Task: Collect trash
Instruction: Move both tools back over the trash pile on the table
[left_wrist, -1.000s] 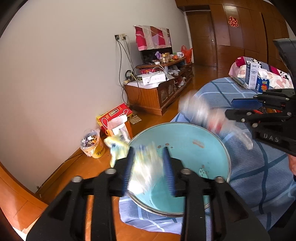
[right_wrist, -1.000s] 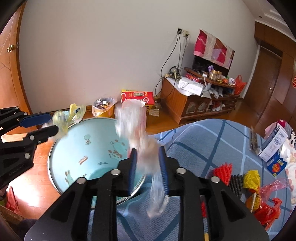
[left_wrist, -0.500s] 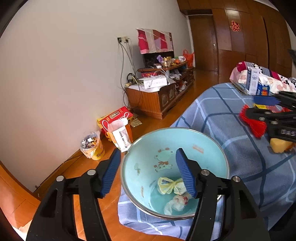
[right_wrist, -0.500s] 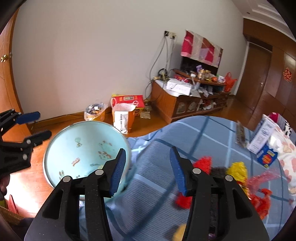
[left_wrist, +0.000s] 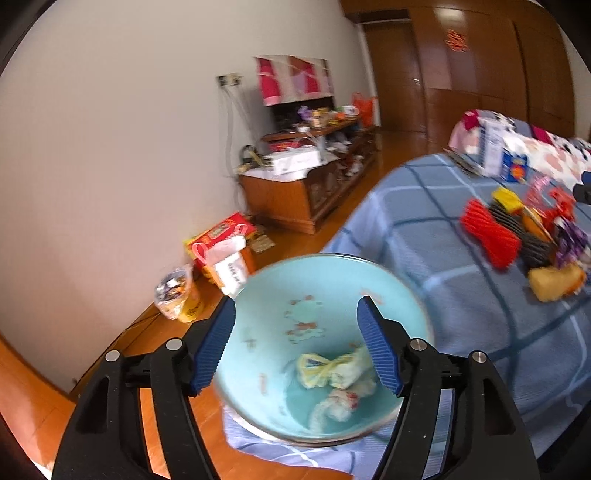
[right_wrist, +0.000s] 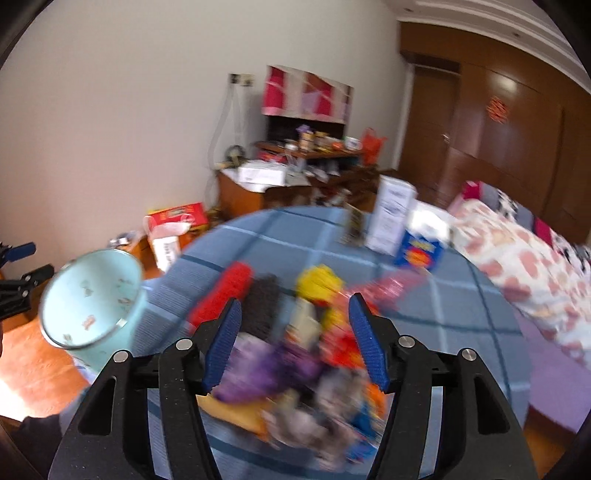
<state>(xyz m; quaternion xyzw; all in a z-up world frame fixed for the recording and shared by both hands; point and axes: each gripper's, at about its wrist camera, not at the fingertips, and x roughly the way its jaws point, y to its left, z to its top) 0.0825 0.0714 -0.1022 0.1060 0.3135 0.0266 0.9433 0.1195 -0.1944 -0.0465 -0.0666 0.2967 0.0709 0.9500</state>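
Observation:
A light blue basin (left_wrist: 266, 295) stands at the edge of the table with the blue checked cloth (left_wrist: 424, 236). In it lie a yellow-white wrapper (left_wrist: 325, 369) and a crumpled clear wrapper (left_wrist: 334, 406). My left gripper (left_wrist: 297, 345) is open and empty, just above the basin. The basin also shows in the right wrist view (right_wrist: 92, 291) at the left. My right gripper (right_wrist: 295, 339) is open and empty over a blurred pile of wrappers (right_wrist: 295, 354), red, yellow, purple and grey. The pile shows in the left wrist view (left_wrist: 524, 240) at the right.
A white carton (right_wrist: 391, 218) and a blue box (right_wrist: 421, 251) stand at the table's far side. A bed with a flowered cover (right_wrist: 524, 258) is to the right. On the floor by the wall are a red box (left_wrist: 221, 232), bags and a wooden cabinet (left_wrist: 303, 192).
Both grippers opened and dropped their wrappers into the basin. The right gripper then swung right, over the pile of wrappers. The left gripper stayed above the basin.

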